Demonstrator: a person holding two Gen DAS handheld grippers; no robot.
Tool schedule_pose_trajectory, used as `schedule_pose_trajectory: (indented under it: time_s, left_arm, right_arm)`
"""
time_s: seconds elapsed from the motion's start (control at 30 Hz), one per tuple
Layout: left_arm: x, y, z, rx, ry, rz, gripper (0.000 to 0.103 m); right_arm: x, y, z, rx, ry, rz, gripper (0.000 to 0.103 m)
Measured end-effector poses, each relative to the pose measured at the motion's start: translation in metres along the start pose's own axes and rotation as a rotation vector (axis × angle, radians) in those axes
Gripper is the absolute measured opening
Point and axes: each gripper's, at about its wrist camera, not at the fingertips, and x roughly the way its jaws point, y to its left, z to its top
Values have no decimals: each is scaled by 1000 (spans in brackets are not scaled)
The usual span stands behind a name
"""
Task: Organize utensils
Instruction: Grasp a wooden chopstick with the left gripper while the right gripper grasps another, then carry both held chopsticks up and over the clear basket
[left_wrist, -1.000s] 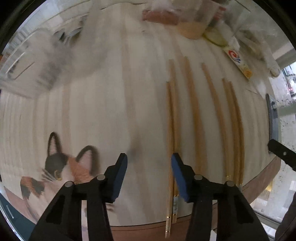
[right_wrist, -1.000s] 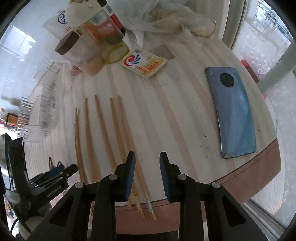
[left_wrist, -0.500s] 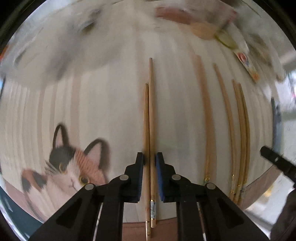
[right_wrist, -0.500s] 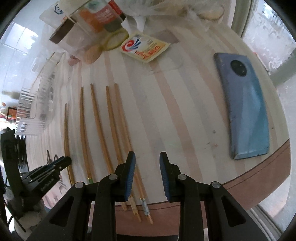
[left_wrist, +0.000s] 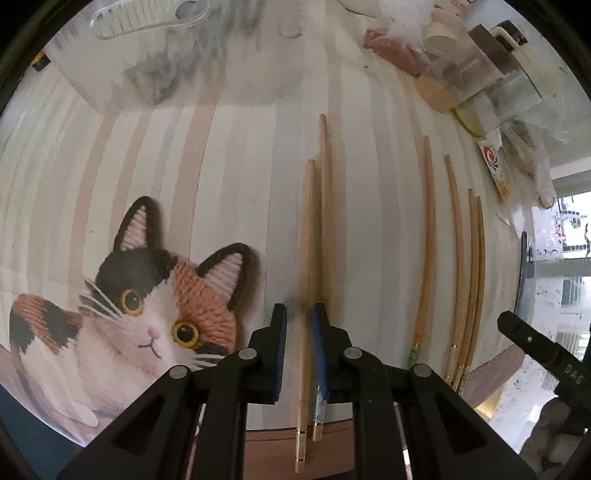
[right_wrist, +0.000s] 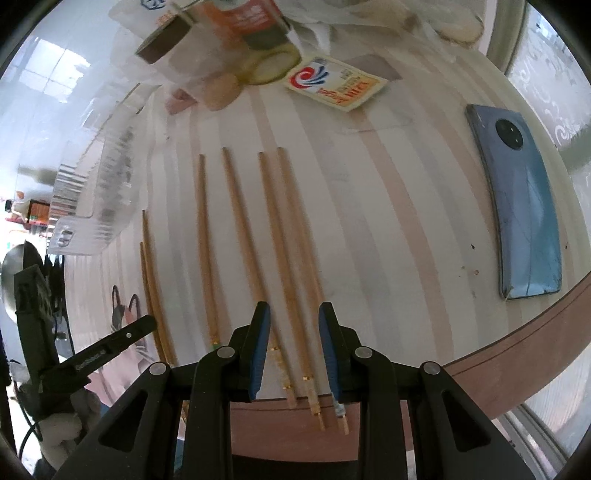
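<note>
On the bench (left_wrist: 240, 184), six wooden chopsticks lie roughly parallel, butt ends at or just over the near edge. I count a left pair (left_wrist: 314, 221), two singles (left_wrist: 426, 240) (left_wrist: 458, 240), and a right pair (left_wrist: 476, 258).

Left gripper (left_wrist: 299, 310) points steeply down over the left pair, its fingers (left_wrist: 279, 350) nearly together. One stick runs up the narrow gap and its partner sits at or under the right-hand finger. A sliver of bench shows between the left-hand pad and the stick, and the shafts blur near the tips. I can't tell if the pads are actually biting or just straddling.

Right gripper (right_wrist: 293, 308) hangs over the right-hand group with its fingers (right_wrist: 260, 350) partly apart. Two shafts show inside the gap with bench visible beside them, and a third runs at or under the right-hand finger. Nothing is clamped.

Cat picture (left_wrist: 147, 314) is on the bench surface just left of the left gripper. Blue phone (right_wrist: 528, 206) lies well to the right of the sticks. Yellow sachet (right_wrist: 336, 85) sits at the far side among jars and bags. Clear plastic tray (right_wrist: 92, 206) is at far left, beyond the left pair.
</note>
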Motion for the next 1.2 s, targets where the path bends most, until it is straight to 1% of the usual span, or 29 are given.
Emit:
schedule_pose_trajectory:
  time_s: [0.1,0.17,0.2,0.23,0.33,0.47,0.53,0.63,0.73,0.8,0.87,0.9,0.93,0.97,1.0,1.03,1.1,1.2]
  left_arm:
    - [5,-19,-2,79,-13,78,12]
    - [8,-32,-4,128,-17,144,6]
    - [10,-38,-4,144,-22,170,5]
    - [11,-41,-4,146,-24,175,5]
    - [9,-30,-7,109,-28,204,5]
    - [1,6,-15,24,-24,246,4]
    - [-4,28,-21,-27,-25,270,4]
    - [-10,52,-28,-79,-29,273,5]
    - [-13,65,-31,-114,-35,263,5]
    - [-14,67,-32,-120,-36,252,5]
    - [-15,71,-33,-111,-38,247,5]
    - [-15,68,-34,-99,-40,252,5]
    - [-15,77,-37,-90,-41,253,5]
    - [-18,85,-42,-83,-43,252,5]
    - [-21,94,-41,-81,-44,250,5]
    - [-21,94,-42,-79,-46,246,5]
    - [-28,99,-41,-74,-48,238,5]
    - [-28,96,-38,-51,-50,232,5]
  right_arm:
    - [-2,7,-3,-14,-3,-6,29]
    - [-1,13,-4,-26,-1,-10,29]
    - [0,16,-5,-30,1,-10,29]
    - [0,20,-6,-36,2,-8,29]
    - [2,30,-8,-53,5,-8,29]
    - [11,52,-14,-92,31,-3,29]
    - [19,70,-18,-130,58,-1,29]
    - [34,100,-23,-174,91,3,29]
    - [51,138,-27,-241,113,2,29]
    - [61,162,-30,-292,106,-25,29]
    - [71,180,-32,-343,100,-80,29]
    - [78,187,-34,-375,104,-125,29]
    - [86,192,-37,-401,116,-173,29]
    - [89,194,-39,-416,115,-197,25]
    - [88,197,-43,-442,95,-220,12]
    - [91,198,-47,-470,107,-245,8]
    - [89,194,-54,-481,123,-253,7]
    - [86,183,-68,-491,161,-266,7]
